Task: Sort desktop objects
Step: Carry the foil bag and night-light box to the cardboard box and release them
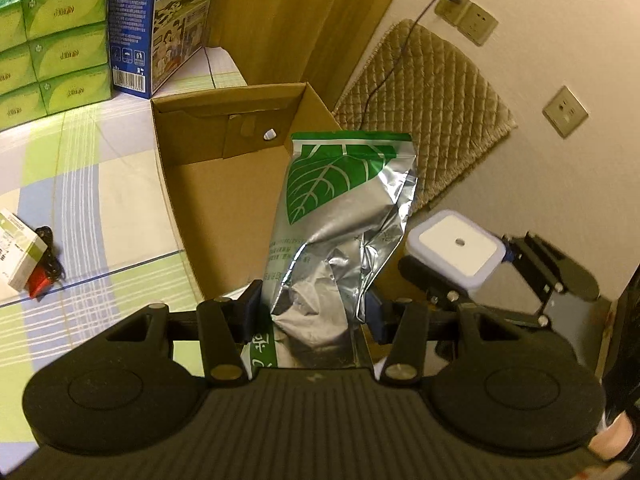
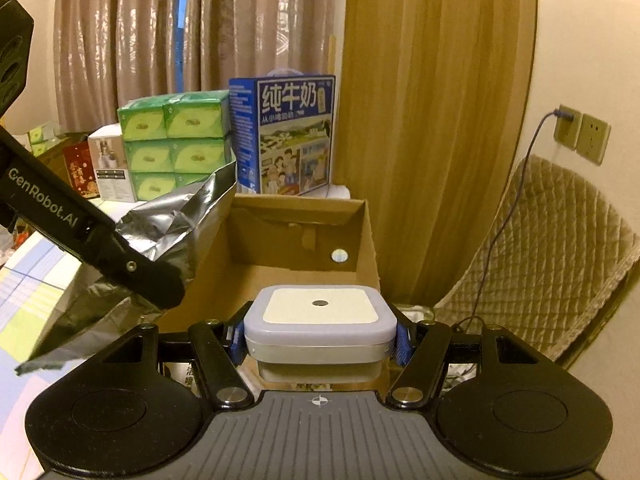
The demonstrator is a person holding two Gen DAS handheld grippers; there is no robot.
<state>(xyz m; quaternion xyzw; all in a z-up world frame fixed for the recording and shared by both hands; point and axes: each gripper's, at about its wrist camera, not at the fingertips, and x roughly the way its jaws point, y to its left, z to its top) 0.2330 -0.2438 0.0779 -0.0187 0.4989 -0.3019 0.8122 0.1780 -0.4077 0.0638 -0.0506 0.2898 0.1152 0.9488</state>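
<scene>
So here's my view right now, biggest stuff first: the table (image 1: pixel 100 184) with its checked cloth takes up the left side, and the open cardboard box (image 1: pixel 224 184) sits on it right ahead of both hands, back wall toward the blue milk carton (image 2: pixel 296 136) and the stack of green tissue packs (image 1: pixel 52 40). That box looks like the drop spot to me. My left gripper (image 1: pixel 316 312) is pinching the crumpled bottom of a silver foil pouch (image 1: pixel 340 208) with a green leaf print, long axis pointing away from me so the top hangs over the box's right wall. My right gripper (image 2: pixel 320 340) is clamped on the 2 sides of a small square white night light (image 2: pixel 320 312), held flat, just short of the box's near edge. Both loads are in the air, side by side, nearly touching. I'd say the light is slightly closer to going in, straight ahead. Over on the far left there's a little box with a red thing (image 1: pixel 28 256) left to sort.
</scene>
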